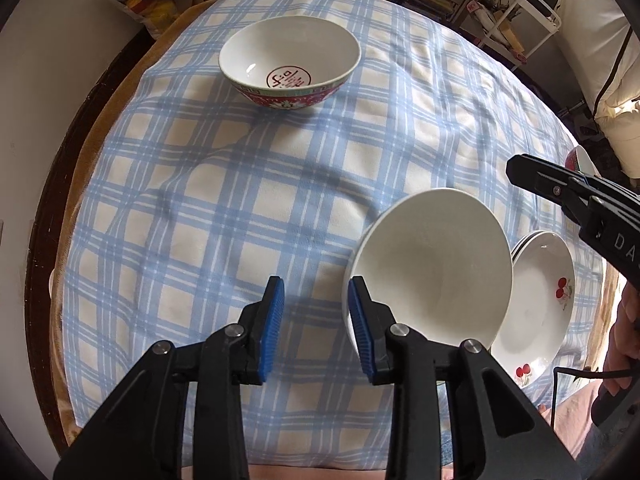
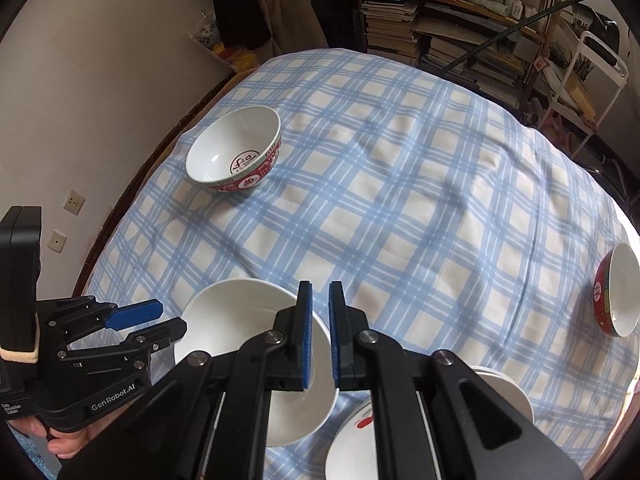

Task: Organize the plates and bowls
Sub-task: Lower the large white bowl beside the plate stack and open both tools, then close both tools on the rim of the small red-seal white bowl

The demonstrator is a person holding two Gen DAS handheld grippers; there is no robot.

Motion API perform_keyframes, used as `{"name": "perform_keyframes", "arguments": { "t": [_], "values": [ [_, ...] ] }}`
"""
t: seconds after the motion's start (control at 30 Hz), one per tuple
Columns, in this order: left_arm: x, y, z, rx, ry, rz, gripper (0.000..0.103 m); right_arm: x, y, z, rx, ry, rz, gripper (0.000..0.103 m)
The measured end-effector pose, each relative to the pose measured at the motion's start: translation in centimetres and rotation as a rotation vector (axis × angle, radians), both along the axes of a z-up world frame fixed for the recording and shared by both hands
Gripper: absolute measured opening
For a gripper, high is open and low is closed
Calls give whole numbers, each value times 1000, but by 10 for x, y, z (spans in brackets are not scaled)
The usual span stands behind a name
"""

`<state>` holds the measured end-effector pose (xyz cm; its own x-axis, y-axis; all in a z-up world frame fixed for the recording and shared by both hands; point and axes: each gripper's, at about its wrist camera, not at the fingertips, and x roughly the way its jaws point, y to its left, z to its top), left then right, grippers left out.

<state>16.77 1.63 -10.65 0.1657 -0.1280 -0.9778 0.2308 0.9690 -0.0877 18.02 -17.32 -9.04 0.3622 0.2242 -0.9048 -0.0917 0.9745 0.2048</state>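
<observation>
A plain white bowl [image 1: 436, 264] sits near the table's front edge, just right of my open left gripper [image 1: 316, 320]; its right pad [image 1: 360, 328] is against the bowl's outer wall. In the right wrist view my right gripper [image 2: 320, 332] has its pads close on either side of that white bowl's [image 2: 240, 320] rim. Stacked cherry-patterned plates [image 1: 540, 300] lie to the bowl's right, also in the right wrist view [image 2: 352, 440]. A red-patterned bowl [image 1: 288, 60] stands far left [image 2: 236, 152]. Another red bowl [image 2: 618, 292] stands at the right edge.
The round table carries a blue checked cloth [image 1: 240, 200]. A wall lies to the left, bookshelves [image 2: 460, 32] and a white cart [image 2: 588, 80] behind. The left gripper body [image 2: 80, 360] shows in the right wrist view.
</observation>
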Motion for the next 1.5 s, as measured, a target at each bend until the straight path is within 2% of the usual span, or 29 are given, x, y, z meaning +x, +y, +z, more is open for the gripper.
{"name": "perform_keyframes", "arguments": {
  "t": [0.03, 0.1, 0.13, 0.17, 0.2, 0.27, 0.4, 0.5, 0.6, 0.77, 1.03, 1.07, 1.1, 1.13, 1.2, 1.27, 1.3, 1.33, 1.4, 1.43, 1.5],
  "values": [
    [1, 2, 4, 19, -18, -1, 39, 4, 1, 1, 6, 1, 0, 9],
    [6, 6, 14, 37, -53, -5, 52, 13, 4, 4, 21, -1, -1, 12],
    [9, 8, 19, 33, -68, -5, 54, 18, 5, 6, 26, -2, 1, 16],
    [15, 10, 23, 27, -78, -3, 54, 23, 7, 7, 33, -2, 5, 27],
    [22, 13, 27, 20, -87, 5, 55, 28, 8, 8, 42, -5, 6, 43],
    [35, 19, 34, 8, -99, 28, 60, 37, 11, 11, 62, -22, 3, 57],
    [65, 25, 41, 13, -136, 47, 80, 58, 17, 13, 80, -26, -4, 68],
    [88, 26, 41, 75, -178, 54, 87, 75, 23, 11, 73, -15, -6, 68],
    [111, 29, 32, 139, -186, 58, 91, 93, 29, 6, 65, -5, -1, 70],
    [144, 38, 9, 124, -150, 92, 91, 120, 35, -13, 68, 30, -19, 77],
    [174, 49, -28, 119, -102, 123, 90, 151, 41, -46, 49, 100, -66, 77],
    [176, 50, -32, 111, -97, 128, 89, 153, 41, -50, 40, 108, -69, 77],
    [176, 51, -34, 98, -95, 136, 80, 156, 42, -53, 28, 118, -73, 77],
    [177, 52, -36, 80, -87, 140, 78, 158, 43, -55, 23, 127, -72, 77],
    [178, 52, -41, 32, -67, 140, 60, 162, 45, -59, 26, 142, -63, 76],
    [178, 50, -44, -2, -51, 138, 49, 164, 48, -63, 25, 153, -58, 72],
    [177, 49, -45, -23, -44, 137, 43, 165, 49, -65, 23, 163, -56, 59],
    [176, 48, -46, -50, -36, 140, 38, 166, 49, -67, 34, 172, -54, 52],
    [174, 46, -44, -111, -24, 140, 18, 167, 50, -72, 117, 192, -49, 19],
    [172, 43, -44, -122, -19, 133, 15, 167, 50, -74, 168, 211, -47, 13],
    [169, 38, -43, -122, -20, 122, 8, 167, 53, -75, 182, 229, -51, 9]
  ]
}}
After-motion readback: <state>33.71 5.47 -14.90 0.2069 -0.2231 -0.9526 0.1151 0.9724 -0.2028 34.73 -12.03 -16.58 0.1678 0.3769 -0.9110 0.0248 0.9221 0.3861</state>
